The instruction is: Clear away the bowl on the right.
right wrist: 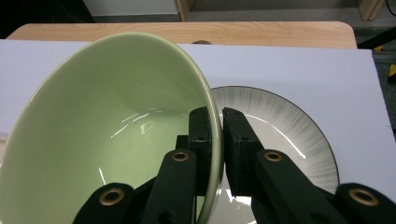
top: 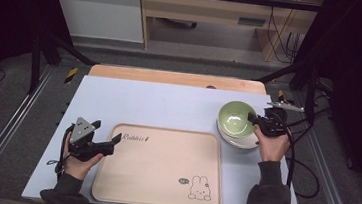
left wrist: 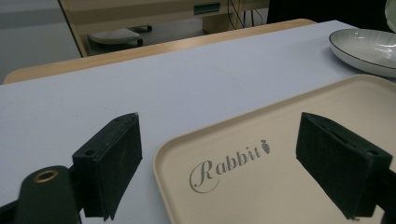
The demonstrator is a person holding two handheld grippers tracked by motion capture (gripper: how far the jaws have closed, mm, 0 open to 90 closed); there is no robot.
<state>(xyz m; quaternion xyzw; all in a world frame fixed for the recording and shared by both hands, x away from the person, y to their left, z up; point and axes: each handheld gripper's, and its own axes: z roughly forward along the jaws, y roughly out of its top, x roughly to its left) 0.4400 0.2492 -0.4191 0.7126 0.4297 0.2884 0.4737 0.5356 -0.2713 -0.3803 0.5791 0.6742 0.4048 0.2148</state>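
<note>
Two claws at work over a pale blue tabletop (top: 159,102).

High view: the left claw (top: 107,131) sits in the person's left hand (top: 79,160), jaws spread, with the near-left corner of a beige tray (top: 163,165) just ahead of its tips. One jaw tip overlaps the tray's rim beside the printed word; the other hangs over bare tabletop outside it. A rabbit drawing marks the tray corner farthest from this claw. The right claw (top: 253,120), held in the right hand (top: 271,145), points left at a green bowl (top: 235,118) and grips its near rim. Below the bowl lies a white plate (top: 245,141), well off to the right of the tray.

Left gripper view: jaws stand wide apart, nothing between them. The tray (left wrist: 289,158) corner with "Rabbit" lettering lies between and just beyond the two jaws. Ahead and to the right of the claw, the plate (left wrist: 369,49) rests on the tabletop (left wrist: 163,88), apart from the tray.

Right gripper view: jaws pressed together on the rim of the green bowl (right wrist: 107,135), one jaw inside the wall, one outside. The bowl is tilted, its opening facing the camera, left of the claw. The plate (right wrist: 289,126) lies beneath and to the right, dark-edged, with fine radial streaks.
</note>
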